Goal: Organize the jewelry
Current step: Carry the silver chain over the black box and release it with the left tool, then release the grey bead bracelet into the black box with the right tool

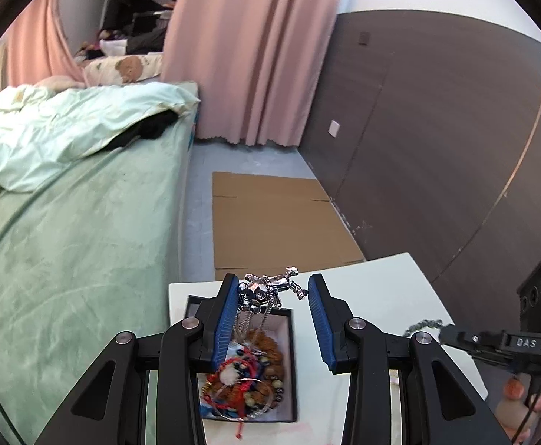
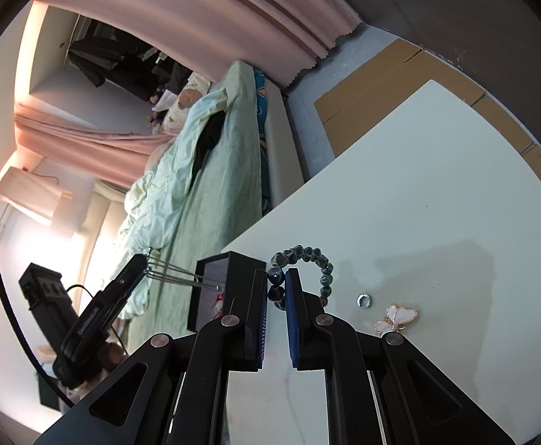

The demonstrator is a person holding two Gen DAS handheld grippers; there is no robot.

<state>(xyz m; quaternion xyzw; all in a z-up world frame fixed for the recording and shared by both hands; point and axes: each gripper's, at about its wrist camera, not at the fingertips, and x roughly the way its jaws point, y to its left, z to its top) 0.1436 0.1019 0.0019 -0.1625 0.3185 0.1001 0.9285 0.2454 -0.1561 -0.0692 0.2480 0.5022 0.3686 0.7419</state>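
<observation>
1. Left wrist view: left gripper (image 1: 274,289) with jaws half spread, silver chain necklace with chunky metal pendant (image 1: 266,289) hanging off the left blue pad (image 1: 226,319), dangling straight down over the open black jewellery box (image 1: 291,363) already holding beaded bracelets; whether truly pinched, cannot tell.

2. Right wrist view: right gripper (image 2: 276,278) pressed together on the dark green bead bracelet (image 2: 307,256), loop arching up and right; box just left, nearer the left hand. Small silver ring (image 2: 363,300) and pink butterfly brooch (image 2: 396,319) waiting on the white table (image 2: 437,185), right of the jaws.
</observation>
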